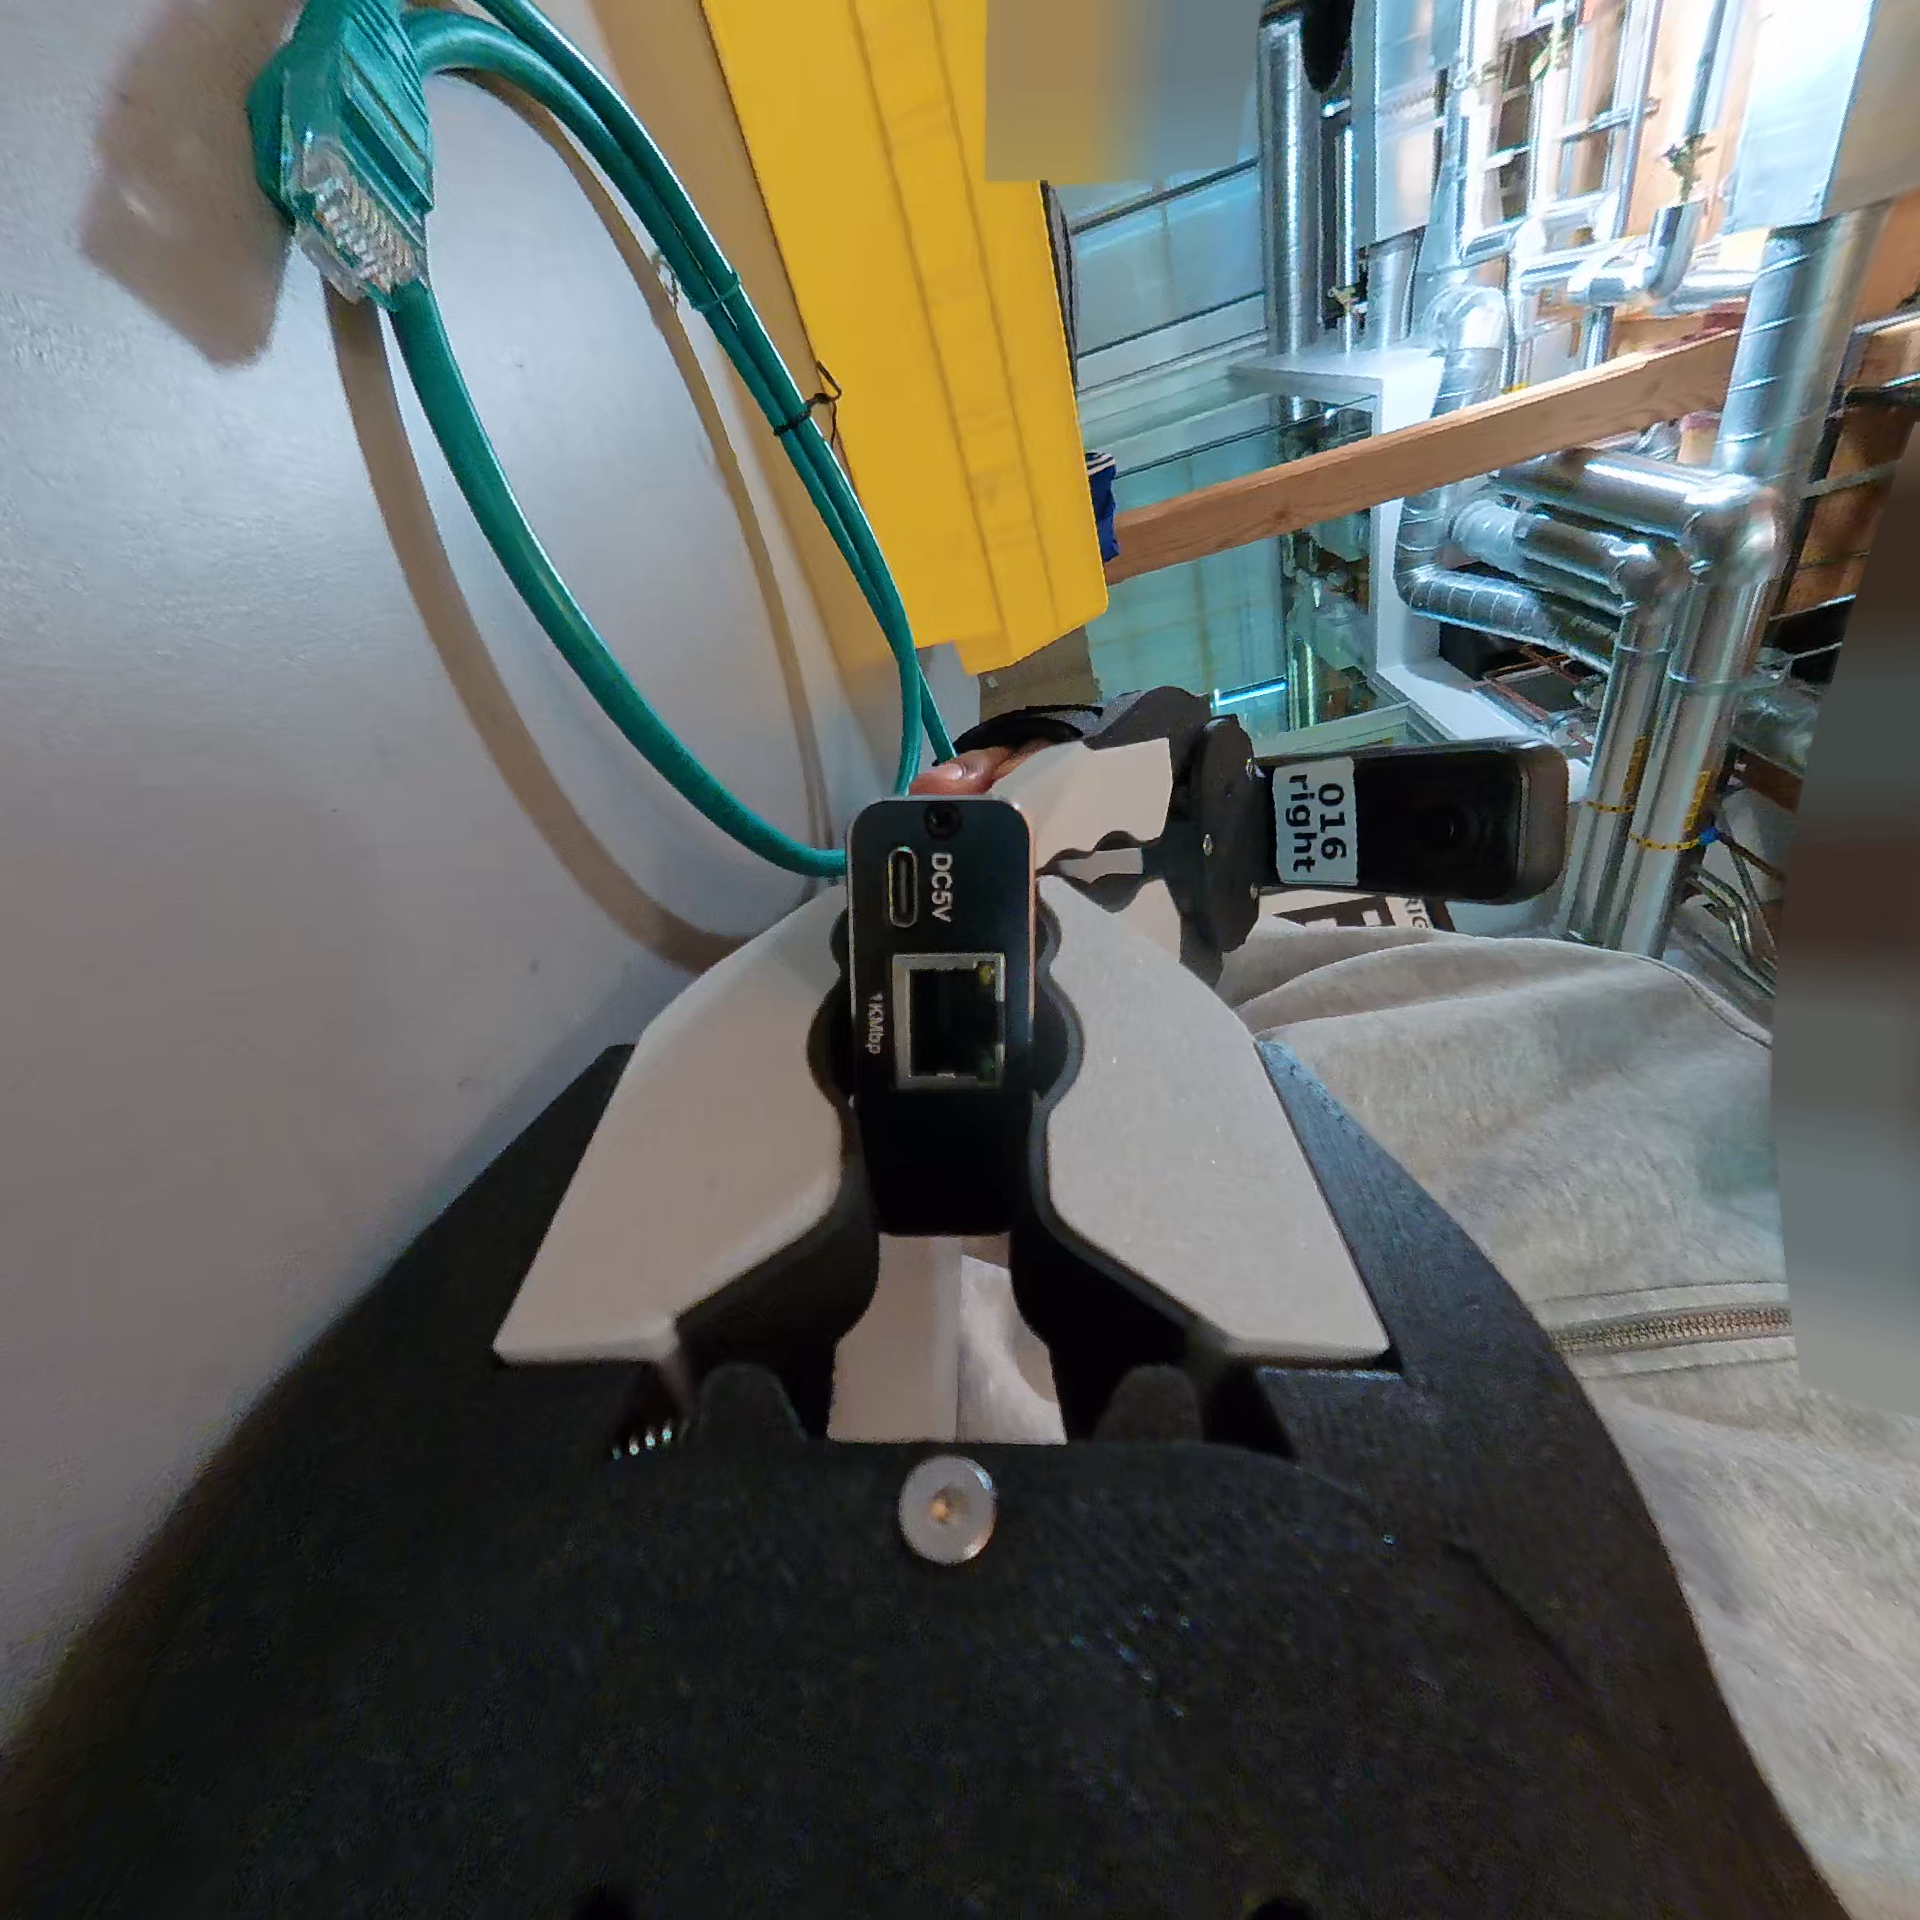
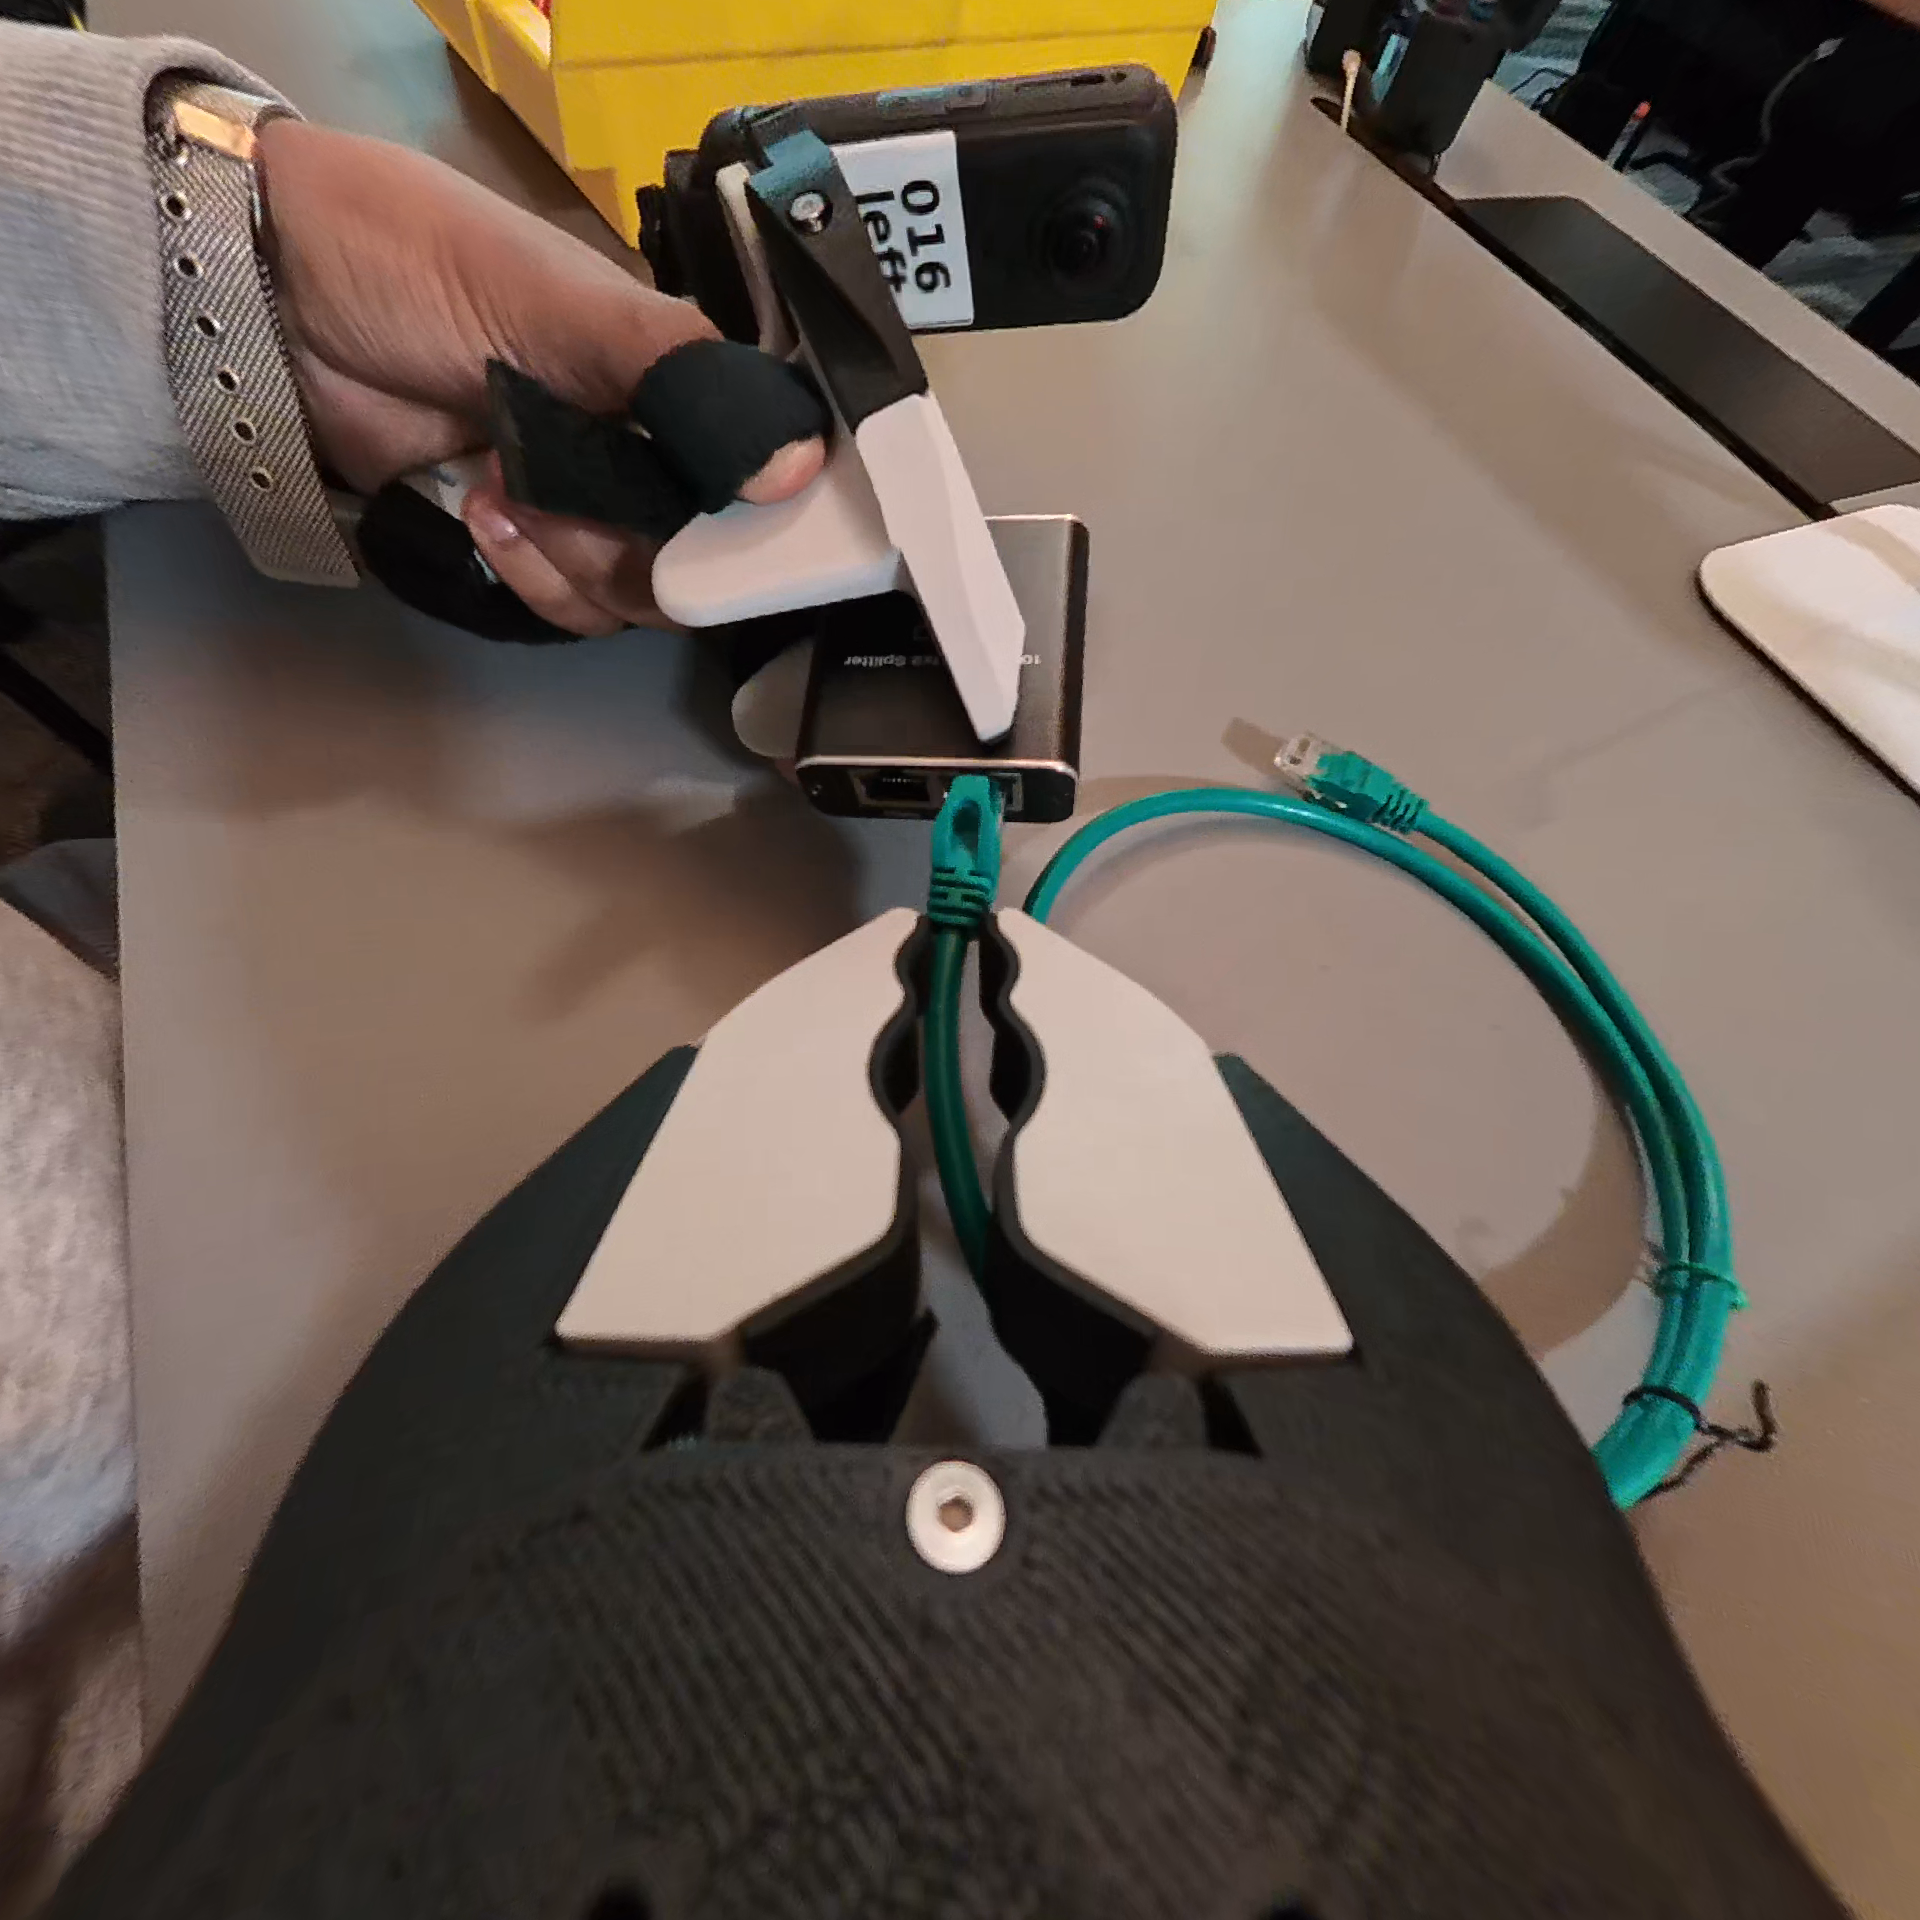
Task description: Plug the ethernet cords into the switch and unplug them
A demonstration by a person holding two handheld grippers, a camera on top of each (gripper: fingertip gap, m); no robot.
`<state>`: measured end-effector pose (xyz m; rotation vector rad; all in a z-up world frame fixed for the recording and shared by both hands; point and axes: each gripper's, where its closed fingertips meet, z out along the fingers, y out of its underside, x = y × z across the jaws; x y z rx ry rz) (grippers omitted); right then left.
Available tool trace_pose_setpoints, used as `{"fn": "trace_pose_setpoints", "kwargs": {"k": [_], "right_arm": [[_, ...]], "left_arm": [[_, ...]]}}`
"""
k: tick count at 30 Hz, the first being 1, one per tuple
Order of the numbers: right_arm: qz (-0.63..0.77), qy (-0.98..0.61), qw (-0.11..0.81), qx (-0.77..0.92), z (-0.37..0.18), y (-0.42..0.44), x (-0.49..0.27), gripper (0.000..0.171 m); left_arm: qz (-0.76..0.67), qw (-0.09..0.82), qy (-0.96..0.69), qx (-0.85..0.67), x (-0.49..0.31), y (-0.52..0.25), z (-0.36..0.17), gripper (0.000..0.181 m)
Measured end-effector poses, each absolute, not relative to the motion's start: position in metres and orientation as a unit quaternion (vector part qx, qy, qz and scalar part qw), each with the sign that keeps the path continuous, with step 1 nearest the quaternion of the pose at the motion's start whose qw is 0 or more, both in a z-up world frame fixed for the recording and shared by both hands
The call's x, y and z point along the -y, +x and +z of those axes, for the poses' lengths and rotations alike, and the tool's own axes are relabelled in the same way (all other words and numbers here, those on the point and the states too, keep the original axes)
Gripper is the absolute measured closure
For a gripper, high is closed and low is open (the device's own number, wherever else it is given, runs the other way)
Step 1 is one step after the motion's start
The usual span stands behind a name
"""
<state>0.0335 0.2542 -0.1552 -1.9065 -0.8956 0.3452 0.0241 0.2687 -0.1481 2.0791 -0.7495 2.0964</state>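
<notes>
Left gripper (image 1: pixel 940 1039) clamped the switch (image 2: pixel 940 665), right gripper (image 2: pixel 956 935) pinched the green cord (image 2: pixel 951 1081) behind its plug (image 2: pixel 966 831) at a port; best pushed straight, switch braced.

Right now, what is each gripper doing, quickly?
Left gripper: closed on the black switch.
Right gripper: closed around the green ethernet cord, just behind its plug at the switch.

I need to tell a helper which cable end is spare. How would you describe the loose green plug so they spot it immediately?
On the grey table, right of the small black switch, a green ethernet cord lies coiled. Its free plug rests on the tabletop with its clear tip bare, unlike the other end, which sits in the switch.
</notes>
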Motion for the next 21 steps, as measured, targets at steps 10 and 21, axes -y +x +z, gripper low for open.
{"fn": "trace_pose_setpoints", "kwargs": {"k": [10,21], "right_arm": [[0.200,-0.760,0.517,0.338,-0.133,0.032,-0.255,0.162],[0.223,-0.757,0.536,0.300,-0.124,0.042,-0.261,0.162]], "left_arm": [[0.751,0.064,0.621,0.213,-0.274,0.023,-0.127,0.153],[0.783,0.044,0.590,0.192,-0.282,0.019,-0.115,0.145]]}}
